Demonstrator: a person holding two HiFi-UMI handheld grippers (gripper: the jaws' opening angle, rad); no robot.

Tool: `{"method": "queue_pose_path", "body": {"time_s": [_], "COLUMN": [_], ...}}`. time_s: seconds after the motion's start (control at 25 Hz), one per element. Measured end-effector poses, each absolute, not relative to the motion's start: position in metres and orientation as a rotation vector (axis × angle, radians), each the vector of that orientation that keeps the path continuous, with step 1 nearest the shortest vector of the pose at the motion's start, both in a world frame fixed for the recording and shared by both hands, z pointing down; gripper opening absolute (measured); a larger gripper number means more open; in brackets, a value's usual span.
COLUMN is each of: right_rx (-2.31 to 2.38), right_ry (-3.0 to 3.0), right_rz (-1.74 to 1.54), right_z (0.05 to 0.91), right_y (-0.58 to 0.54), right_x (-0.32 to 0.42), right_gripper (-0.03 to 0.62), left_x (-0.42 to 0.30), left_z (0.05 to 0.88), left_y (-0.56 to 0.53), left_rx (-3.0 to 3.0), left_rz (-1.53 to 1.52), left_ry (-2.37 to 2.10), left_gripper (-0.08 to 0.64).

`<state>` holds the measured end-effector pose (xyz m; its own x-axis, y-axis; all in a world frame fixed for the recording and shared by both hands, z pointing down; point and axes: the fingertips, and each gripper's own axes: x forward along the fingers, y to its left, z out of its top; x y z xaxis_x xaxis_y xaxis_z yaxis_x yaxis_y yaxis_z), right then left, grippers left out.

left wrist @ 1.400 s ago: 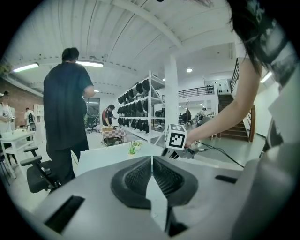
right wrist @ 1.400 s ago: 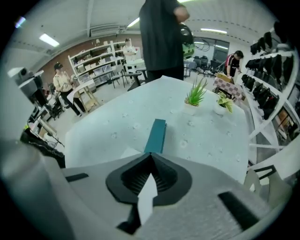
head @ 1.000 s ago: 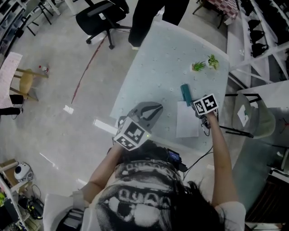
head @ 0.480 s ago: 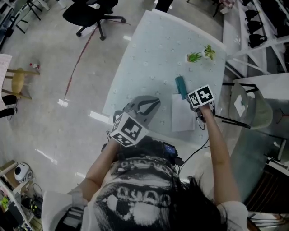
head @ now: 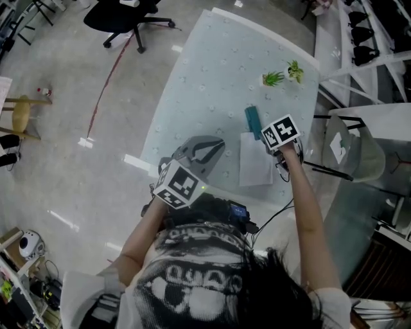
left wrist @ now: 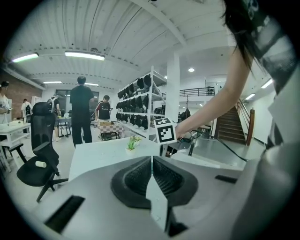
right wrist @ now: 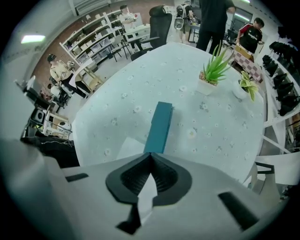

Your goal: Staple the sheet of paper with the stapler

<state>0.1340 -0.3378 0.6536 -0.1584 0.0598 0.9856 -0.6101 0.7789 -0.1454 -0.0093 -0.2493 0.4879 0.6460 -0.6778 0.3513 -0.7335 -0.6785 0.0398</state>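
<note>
Two potted plants (head: 273, 78) beyond stapler (head: 252, 122), office chair (head: 125, 16) past table (head: 212, 83)

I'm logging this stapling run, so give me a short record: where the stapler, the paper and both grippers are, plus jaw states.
stapler: teal, lying on the table, at the paper's far edge
paper: white sheet, flat
right gripper: pointing down over the stapler's near end, jaws shut, nothing between them
left gripper: by the table's near edge, clear of the paper, jaws shut, empty
paper inside stapler: cannot tell
plants: two small pots, far end
</note>
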Motion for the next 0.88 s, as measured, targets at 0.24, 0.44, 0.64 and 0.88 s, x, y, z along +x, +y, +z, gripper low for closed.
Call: {"method": "queue_pose_path", "body": {"time_s": [0.24,0.44,0.64,0.88], "right_rx": [0.439,0.465,0.445,0.459], "right_ry": [-1.632,-1.650,-1.650,-1.696], "right_rz": [0.612,0.596,0.619,0.615], "right_z": [0.655,0.660,0.659,0.654], "right_y": [-0.337,-0.339,-0.340,-0.337], "right_x": [0.135,0.135,0.134,0.136], "right_gripper": [0.005,0.002,0.002,0.002], "left_x": [-0.013,-0.014,-0.015,-0.015], "left_z": [0.489,0.489,0.487,0.471], "left_y": [-0.255,-0.256,-0.253,-0.250], "left_rx": [2.655,2.664,2.663,2.705], "left_rz": [0.445,0.434,0.450,0.481], "left_ry": [-1.201,-1.214,-1.220,-1.227], "left_gripper": [0.009,0.009,0.009,0.009]}}
